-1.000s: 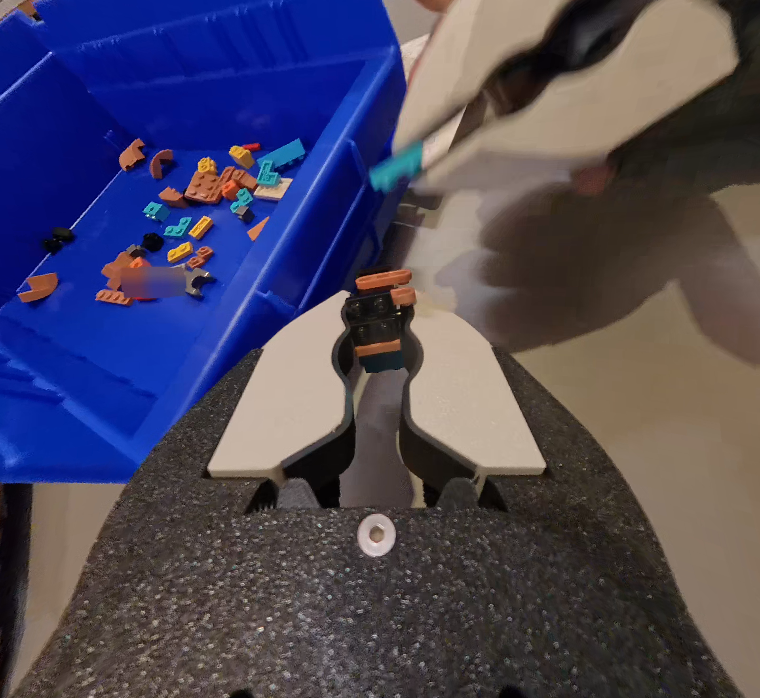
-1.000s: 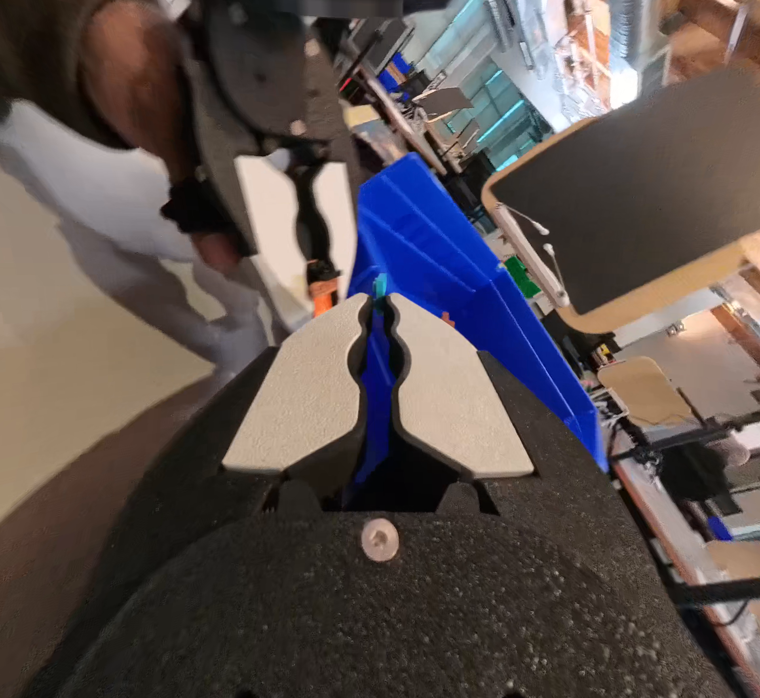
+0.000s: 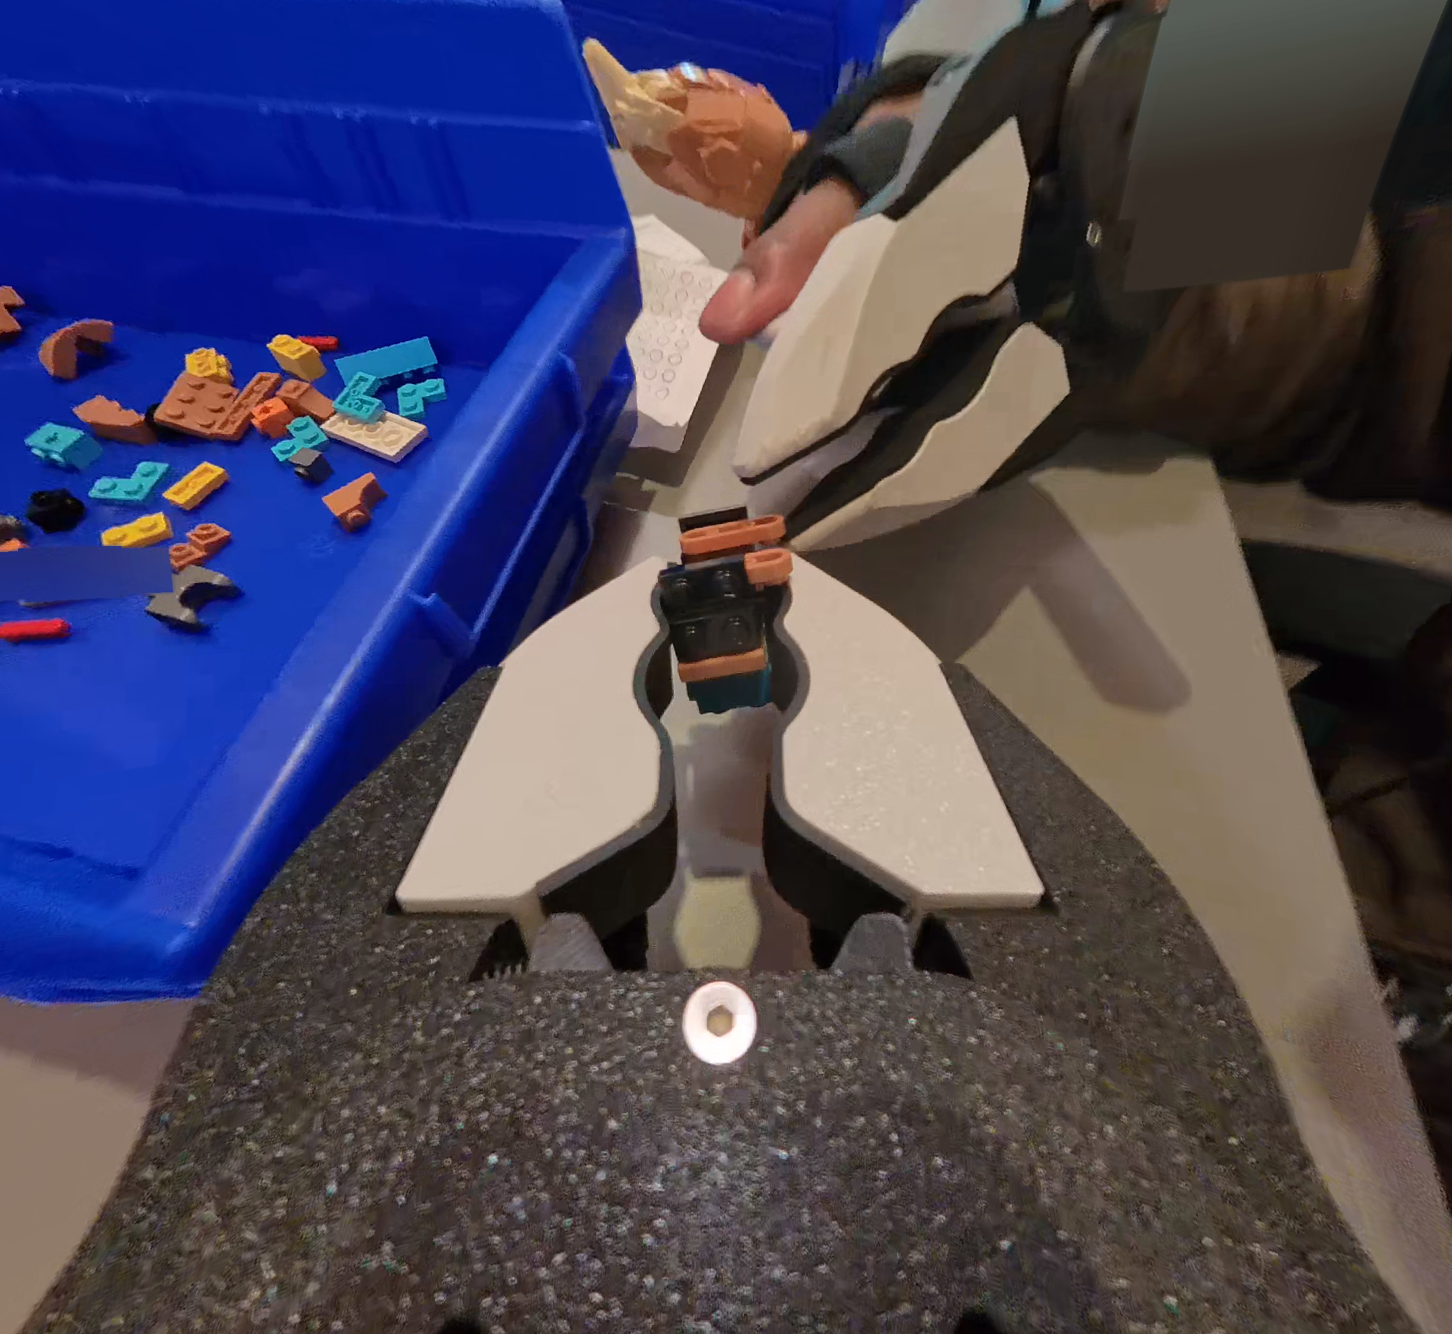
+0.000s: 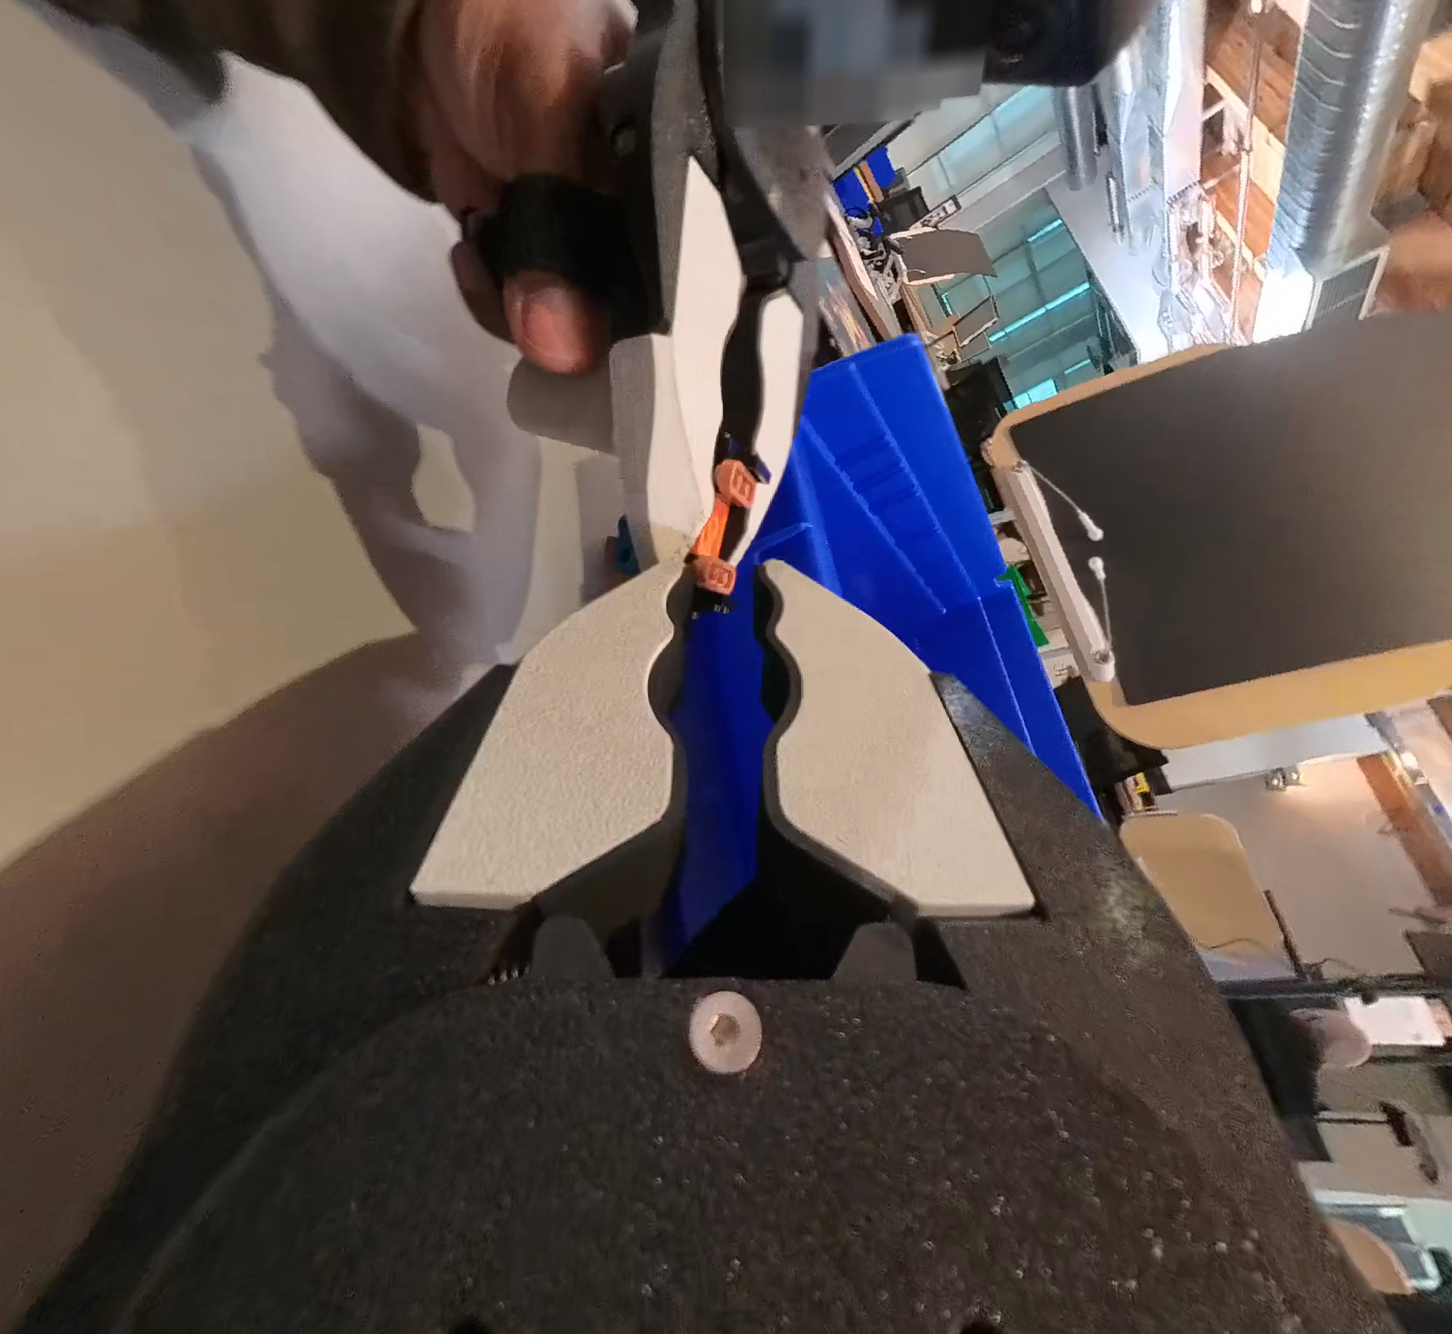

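Black, orange and teal: a small stack of plastic toy bricks (image 3: 719, 613) sits clamped between the tips of the left gripper (image 3: 721, 589), held over the pale table (image 3: 1100, 746) beside the blue plastic bin (image 3: 471, 589) of loose bricks (image 3: 236, 424). The right gripper (image 4: 719, 573), jaws slightly parted and empty, noses up to its orange top plates. Light, rigid, likely to snap apart; best pinched on flat sides.

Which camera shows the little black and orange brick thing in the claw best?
The left wrist view. There the small brick build sits close and sharp, pinched in the left claw, beside the blue bin. In the right wrist view it is only a tiny orange and black bit, seen edge-on at the right claw's tips.
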